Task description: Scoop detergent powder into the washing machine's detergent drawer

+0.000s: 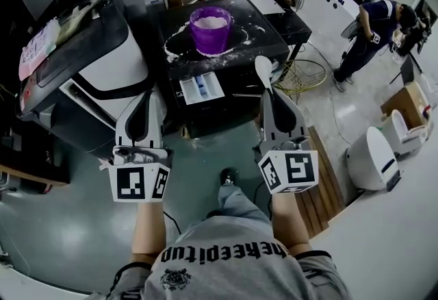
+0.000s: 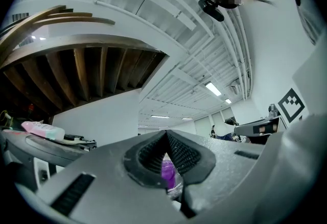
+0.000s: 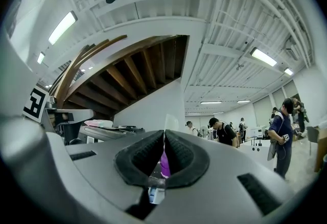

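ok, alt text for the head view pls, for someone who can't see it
From above: the right claw grips a white scoop, pointed at a black washing machine whose detergent drawer is pulled open. A purple tub of white powder stands on the machine's top, powder spilled around it. The left claw is shut, empty.

Shirt [image 1: 226, 261], 6 o'clock in the head view: grey, sleeves edged in dark trim, black lettering across it, black emblem at 7 o'clock.
Trousers [image 1: 236, 204]: grey, just above the shirt.
Shoe [image 1: 226, 175]: dark, near centre.
Left gripper [image 1: 152, 94], 9 o'clock of centre: grey tapered body with a black teardrop opening. Its left cube [image 1: 140, 182] is white with black square markers.
Right gripper [image 1: 265, 91], 3 o'clock of centre: same build. Its right cube [image 1: 289, 172] is marked likewise.
Pads [image 2: 180, 154], seen in both gripper views: black, ribbed, set in speckled grey shells.
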Demonstrator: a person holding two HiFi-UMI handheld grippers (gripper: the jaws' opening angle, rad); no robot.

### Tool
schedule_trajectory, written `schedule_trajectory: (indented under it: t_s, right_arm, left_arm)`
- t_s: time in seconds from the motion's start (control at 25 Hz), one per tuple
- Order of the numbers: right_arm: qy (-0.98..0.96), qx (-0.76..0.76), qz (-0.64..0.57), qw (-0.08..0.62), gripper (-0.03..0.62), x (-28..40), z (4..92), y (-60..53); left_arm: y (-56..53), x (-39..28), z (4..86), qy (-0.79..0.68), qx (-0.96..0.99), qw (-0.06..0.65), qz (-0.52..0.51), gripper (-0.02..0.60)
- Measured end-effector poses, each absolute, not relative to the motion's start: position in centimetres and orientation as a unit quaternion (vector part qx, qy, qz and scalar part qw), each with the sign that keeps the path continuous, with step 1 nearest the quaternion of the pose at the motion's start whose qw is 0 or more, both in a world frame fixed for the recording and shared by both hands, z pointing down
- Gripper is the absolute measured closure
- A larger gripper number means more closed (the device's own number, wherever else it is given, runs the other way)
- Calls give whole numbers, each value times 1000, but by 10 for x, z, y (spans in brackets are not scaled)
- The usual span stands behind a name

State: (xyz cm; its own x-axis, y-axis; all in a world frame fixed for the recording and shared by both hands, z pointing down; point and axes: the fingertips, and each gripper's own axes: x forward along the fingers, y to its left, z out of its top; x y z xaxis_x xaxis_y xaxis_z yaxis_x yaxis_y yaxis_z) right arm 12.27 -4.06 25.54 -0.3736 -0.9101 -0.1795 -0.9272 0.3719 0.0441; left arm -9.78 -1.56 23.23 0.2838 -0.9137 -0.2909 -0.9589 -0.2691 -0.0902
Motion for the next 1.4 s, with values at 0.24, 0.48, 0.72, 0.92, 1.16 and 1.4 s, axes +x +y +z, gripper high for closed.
schedule_trajectory:
  t_s: [0.24, 0.48, 0.72, 0.92, 1.16, 1.4]
  right_arm:
    - [827, -555, 63, 63, 587, 123, 249, -99]
    - [831, -549, 62, 64, 588, 125, 244, -150]
    - [839, -536, 62, 63, 588, 129, 240, -195]
    - [846, -526, 63, 65, 588, 133, 238, -230]
    - [857, -506, 73, 67, 588, 137, 237, -264]
    - [867, -489, 66, 64, 588, 136, 242, -288]
  left_arm:
    - [-69, -99, 225, 597, -786, 129, 90, 578]
    - [-114, -102, 221, 611, -776, 129, 92, 578]
    - [-153, -98, 217, 623, -765, 132, 97, 578]
    - [-183, -92, 217, 630, -759, 133, 97, 578]
    - [-211, -83, 216, 640, -748, 142, 100, 578]
    - [-227, -79, 224, 650, -742, 135, 97, 578]
